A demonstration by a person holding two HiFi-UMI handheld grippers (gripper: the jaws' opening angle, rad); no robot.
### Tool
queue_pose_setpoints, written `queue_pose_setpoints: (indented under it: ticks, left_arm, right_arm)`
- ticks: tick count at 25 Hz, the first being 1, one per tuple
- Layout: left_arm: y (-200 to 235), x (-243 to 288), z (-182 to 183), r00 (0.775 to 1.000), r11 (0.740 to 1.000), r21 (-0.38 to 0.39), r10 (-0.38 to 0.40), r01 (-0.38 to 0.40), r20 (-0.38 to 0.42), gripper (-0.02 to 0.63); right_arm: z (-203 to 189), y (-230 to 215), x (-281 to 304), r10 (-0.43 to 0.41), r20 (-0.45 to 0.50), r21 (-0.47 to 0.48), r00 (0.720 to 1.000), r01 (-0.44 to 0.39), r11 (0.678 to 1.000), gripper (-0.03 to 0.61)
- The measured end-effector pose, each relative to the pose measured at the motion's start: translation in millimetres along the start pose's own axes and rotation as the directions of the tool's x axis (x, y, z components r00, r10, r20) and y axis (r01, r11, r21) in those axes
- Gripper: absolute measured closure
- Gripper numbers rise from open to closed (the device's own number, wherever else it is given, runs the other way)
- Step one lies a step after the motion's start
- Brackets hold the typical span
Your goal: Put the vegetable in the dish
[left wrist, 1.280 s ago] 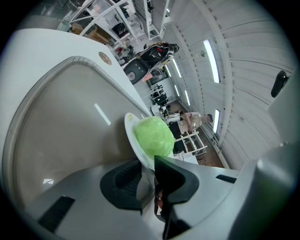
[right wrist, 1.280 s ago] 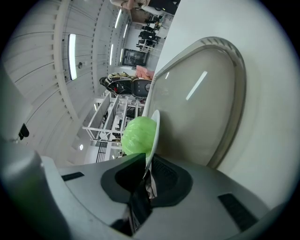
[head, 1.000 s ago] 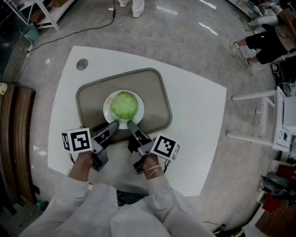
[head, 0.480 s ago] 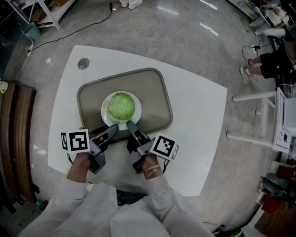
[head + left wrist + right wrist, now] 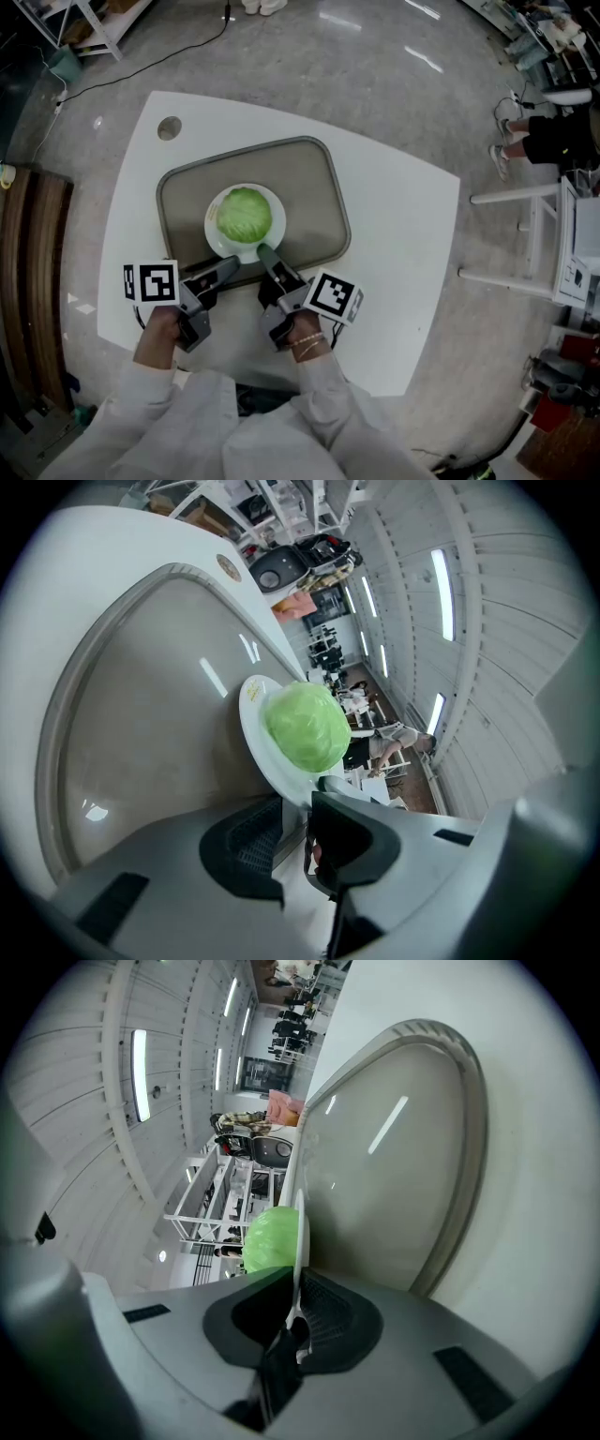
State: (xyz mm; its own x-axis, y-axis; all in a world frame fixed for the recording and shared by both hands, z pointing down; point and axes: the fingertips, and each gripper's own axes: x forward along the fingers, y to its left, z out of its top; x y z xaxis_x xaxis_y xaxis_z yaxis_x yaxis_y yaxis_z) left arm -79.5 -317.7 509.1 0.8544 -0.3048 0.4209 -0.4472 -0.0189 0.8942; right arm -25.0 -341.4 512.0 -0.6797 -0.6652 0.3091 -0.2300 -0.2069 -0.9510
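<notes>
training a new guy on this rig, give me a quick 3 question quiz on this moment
1. True or false: the cabbage lies on the plate.
2. The plate stands on: A the bare table; B the grey tray; C the floor.
3. Which gripper is clamped on the plate's rim?

Key
1. True.
2. B.
3. The right gripper. Its jaws have just been closing and its pads now pinch the rim. The left gripper has just been opening its jaws. The rim sits between them, but they stand apart from it.
</notes>
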Motion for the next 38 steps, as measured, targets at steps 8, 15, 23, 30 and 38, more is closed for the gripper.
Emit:
queue_pose_setpoints:
  ticks: [8, 15, 23, 30, 38]
  left_arm:
    - [1.0, -1.8, 3.6, 1.000, 1.000, 0.016, 0.014, -0.014, 0.019, 0.526]
    - [3.8, -4.0, 6.4, 0.998, 1.000, 0.000, 0.017, -0.017, 0.067, 0.554]
    - [3.4, -2.7, 6.8, 0.997, 1.000, -0.028, 0.003, -0.001, 0.071, 0.560]
    - [-2.7, 1.4, 1.1, 0.999, 0.999, -0.037, -0.027, 0.028, 0.020, 0.558]
    - [3.0, 0.6, 2.9, 1.000, 1.000, -0.006, -0.004, 0.004, 0.012, 0.558]
  right_arm:
    - [-1.3, -2.1, -1.4, -0.023, -0.010, 0.023, 1.000, 0.023, 0.999, 0.545]
    - [-12.3, -6.9, -8.3, -0.079, -0.053, 0.005, 0.995, 0.079, 0.997, 0.545]
    - [-15.6, -7.3, -13.3, -0.113, -0.034, -0.004, 0.993, 0.113, 0.994, 0.545]
    - [-5.6, -7.9, -12.8, -0.141, 0.027, -0.014, 0.990, 0.141, 0.990, 0.546]
    - [-1.5, -13.5, -12.4, -0.181, 0.032, 0.001, 0.983, 0.181, 0.983, 0.548]
